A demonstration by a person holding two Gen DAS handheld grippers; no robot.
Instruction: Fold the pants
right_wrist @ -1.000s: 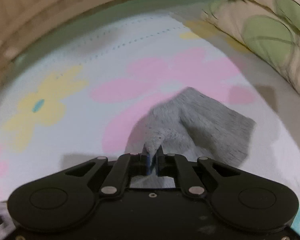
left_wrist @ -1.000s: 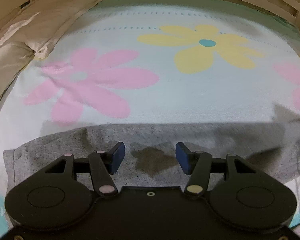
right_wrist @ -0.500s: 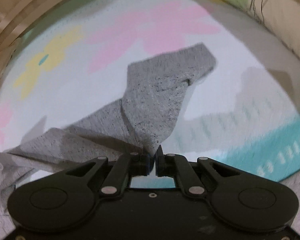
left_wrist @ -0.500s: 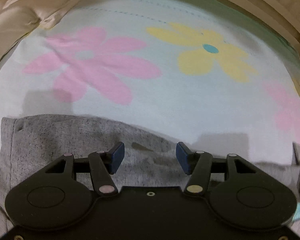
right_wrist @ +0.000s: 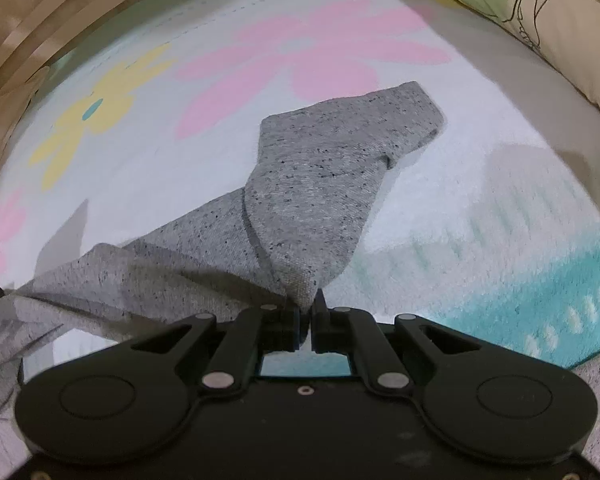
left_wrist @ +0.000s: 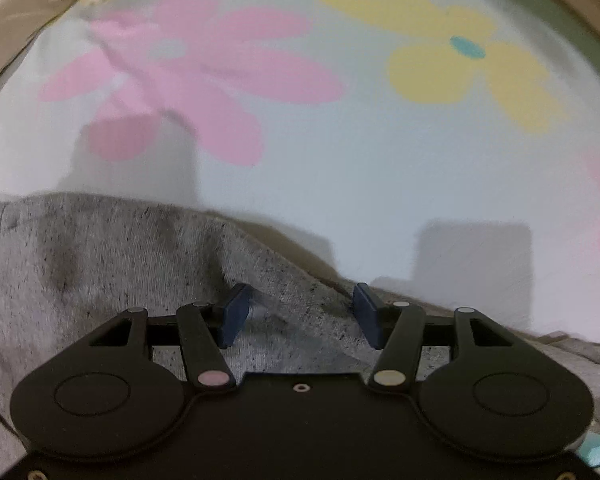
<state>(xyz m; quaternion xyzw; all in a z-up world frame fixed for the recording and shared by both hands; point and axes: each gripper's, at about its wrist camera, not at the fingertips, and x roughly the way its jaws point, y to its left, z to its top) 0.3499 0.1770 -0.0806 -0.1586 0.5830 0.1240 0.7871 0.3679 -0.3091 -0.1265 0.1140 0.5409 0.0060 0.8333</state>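
We see the heather-grey knit pants (left_wrist: 112,280) spread across a bed covered by a pale blue sheet printed with big pink and yellow flowers (left_wrist: 340,168). In the left wrist view the fabric lies low in the frame, its flat side seam running down the left edge and a raised ridge sloping from the middle toward the right. Our left tool (left_wrist: 300,314) has its blue-padded jaws spread wide apart, with the grey cloth showing between and beneath them; the pads grip nothing, and we cannot tell whether they touch the fabric.

In the right wrist view our right tool (right_wrist: 307,322) has its jaws pinched together on a corner of the same grey pants (right_wrist: 308,200). From that pinch the cloth rises in a peaked, twisted flap, one pant-leg end with its hem folding over at the top, while the rest trails down and left onto the sheet (right_wrist: 148,168). A teal band with white dashes (right_wrist: 540,304) crosses the sheet to the right of the tool.

A beige satin pillow (left_wrist: 16,8) sits at the upper left of the left view, and a cream pillow with green leaf print (right_wrist: 540,20) lies along the upper right of the right view. A wooden bed frame (right_wrist: 28,32) curves around the far edge.
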